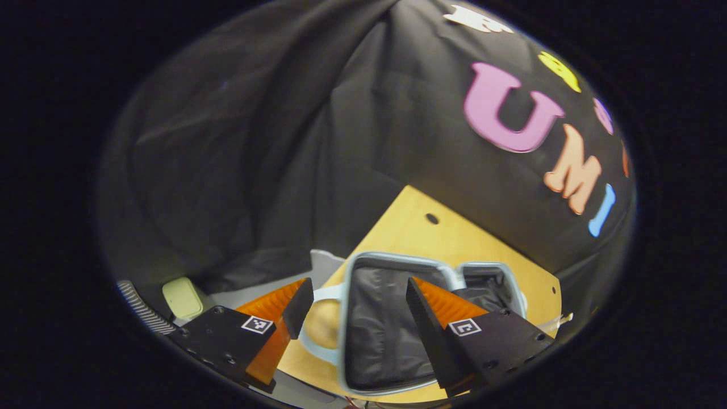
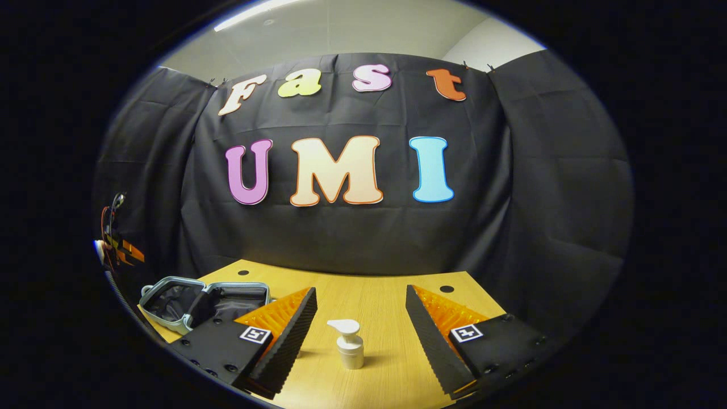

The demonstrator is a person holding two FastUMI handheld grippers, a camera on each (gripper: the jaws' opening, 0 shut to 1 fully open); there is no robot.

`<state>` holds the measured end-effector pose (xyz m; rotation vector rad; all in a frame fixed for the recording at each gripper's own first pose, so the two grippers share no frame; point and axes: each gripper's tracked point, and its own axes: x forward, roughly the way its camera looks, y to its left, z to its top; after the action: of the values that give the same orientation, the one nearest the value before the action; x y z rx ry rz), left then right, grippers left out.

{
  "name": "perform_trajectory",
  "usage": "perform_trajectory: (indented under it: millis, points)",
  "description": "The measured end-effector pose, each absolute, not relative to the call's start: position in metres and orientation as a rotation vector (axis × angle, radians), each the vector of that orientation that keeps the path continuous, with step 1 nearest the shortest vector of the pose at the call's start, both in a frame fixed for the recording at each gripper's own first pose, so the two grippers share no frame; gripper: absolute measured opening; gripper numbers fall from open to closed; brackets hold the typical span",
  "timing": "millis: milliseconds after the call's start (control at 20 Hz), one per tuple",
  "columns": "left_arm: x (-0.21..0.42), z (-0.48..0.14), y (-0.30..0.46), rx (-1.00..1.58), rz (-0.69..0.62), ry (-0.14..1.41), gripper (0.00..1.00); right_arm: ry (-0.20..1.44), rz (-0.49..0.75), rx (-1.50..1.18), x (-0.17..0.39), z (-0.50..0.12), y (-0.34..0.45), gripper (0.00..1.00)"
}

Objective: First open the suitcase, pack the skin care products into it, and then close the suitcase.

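In the left gripper view, a pale cream block sits at the lower left of the frame beside a ribbed cable. Right of it, the left gripper shows its two fingers at the bottom, spread wide with nothing between them. Past the fingers the suitcase lies open on the wooden table, low in the centre of the frame: its pale rim frames a dark lined half, and a second, smaller-looking half lies just to the right, touching it at the hinge. A pale handle loop sticks out from the suitcase's left edge

In the right gripper view, the other gripper hangs small at the far left edge, above the table; whether it is spread or closed cannot be told from here. Below and right of it the open suitcase lies at the lower left of the frame on the table. Right again, the right gripper holds its fingers wide apart. A white pump bottle stands upright on the table between them, touching neither
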<state>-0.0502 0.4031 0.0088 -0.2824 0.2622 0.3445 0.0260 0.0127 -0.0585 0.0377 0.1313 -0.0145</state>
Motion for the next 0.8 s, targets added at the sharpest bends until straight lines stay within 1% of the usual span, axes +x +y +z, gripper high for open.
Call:
perform_trajectory:
  millis: [100,150,200,300,400,600,800]
  points:
    - [-0.040,0.039,0.330,-0.255,0.235,0.197,0.96,0.138,0.005,0.047,0.029,-0.065,0.012,0.99]
    - [-0.035,0.051,0.295,-0.253,0.183,0.164,0.93,0.142,0.018,0.053,0.031,-0.068,0.013,0.98]
    - [-0.029,0.060,0.261,-0.259,0.125,0.133,0.95,0.145,0.029,0.057,0.032,-0.072,0.013,0.99]
    - [-0.017,0.071,0.190,-0.282,0.012,0.077,0.95,0.159,0.054,0.061,0.034,-0.081,0.013,0.99]
    - [-0.002,0.072,0.130,-0.253,-0.073,0.033,0.95,0.166,0.076,0.061,0.036,-0.088,0.012,0.99]
    - [0.031,0.049,0.025,-0.200,-0.194,-0.014,0.95,0.181,0.116,0.068,0.042,-0.105,0.009,0.99]
    - [0.054,0.005,-0.042,-0.177,-0.226,0.035,0.96,0.189,0.127,0.083,0.048,-0.123,0.001,0.99]
